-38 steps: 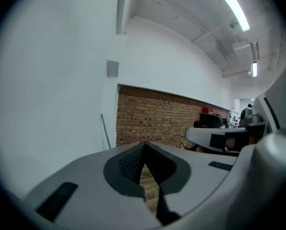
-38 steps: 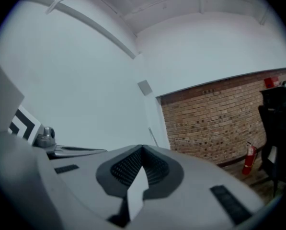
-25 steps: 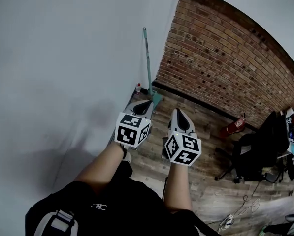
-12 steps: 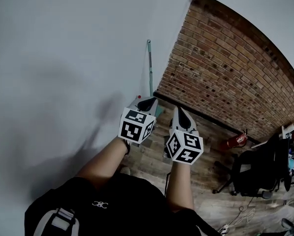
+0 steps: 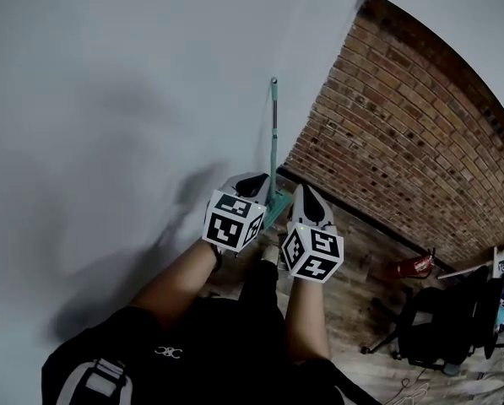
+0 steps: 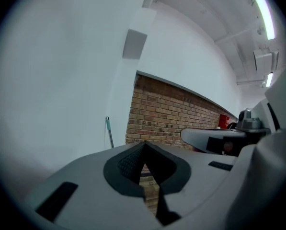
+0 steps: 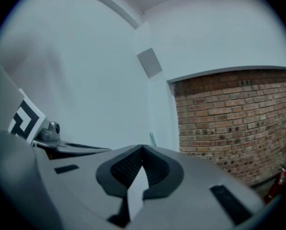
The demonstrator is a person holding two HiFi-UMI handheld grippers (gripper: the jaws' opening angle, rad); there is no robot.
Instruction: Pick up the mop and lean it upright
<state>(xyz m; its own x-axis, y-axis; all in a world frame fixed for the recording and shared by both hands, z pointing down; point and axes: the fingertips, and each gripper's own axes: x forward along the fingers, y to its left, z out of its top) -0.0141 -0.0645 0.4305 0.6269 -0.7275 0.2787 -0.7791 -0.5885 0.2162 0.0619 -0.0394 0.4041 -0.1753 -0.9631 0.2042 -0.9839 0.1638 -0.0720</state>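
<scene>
Underfoot we have a wood-plank floor (image 5: 365, 268) that runs up to a corner where a plain white wall (image 5: 108, 99) on the left meets a red brick wall (image 5: 403, 125) on the right. A dark baseboard (image 5: 353, 212) lines the foot of the brick. High on the white wall near the corner sits a small grey square panel (image 6: 134, 43), and a strip light (image 6: 260, 8) glows on the ceiling.

We see the mop (image 5: 273, 142) already standing upright in that corner. Its teal-topped handle leans against the white wall just beside the brick, and its teal head is down on the floor, partly hidden behind our grippers in the head view.

We hold both tools out in front of us, side by side and aimed toward the corner. On the left gripper (image 6: 143, 145) the jaw tips meet, and only a sliver of brick shows through the slot below them, so it grips nothing. The right gripper (image 7: 143, 150) is likewise closed tip to tip and empty. Neither touches the mop.

A red fire extinguisher (image 5: 414, 267) lies on the floor at the base of the brick wall, well apart from the mop. A black office chair (image 5: 437, 327) stands further right, near the edge of the head view. Between us and the corner we see bare planks, hemmed by the white wall close on our left
</scene>
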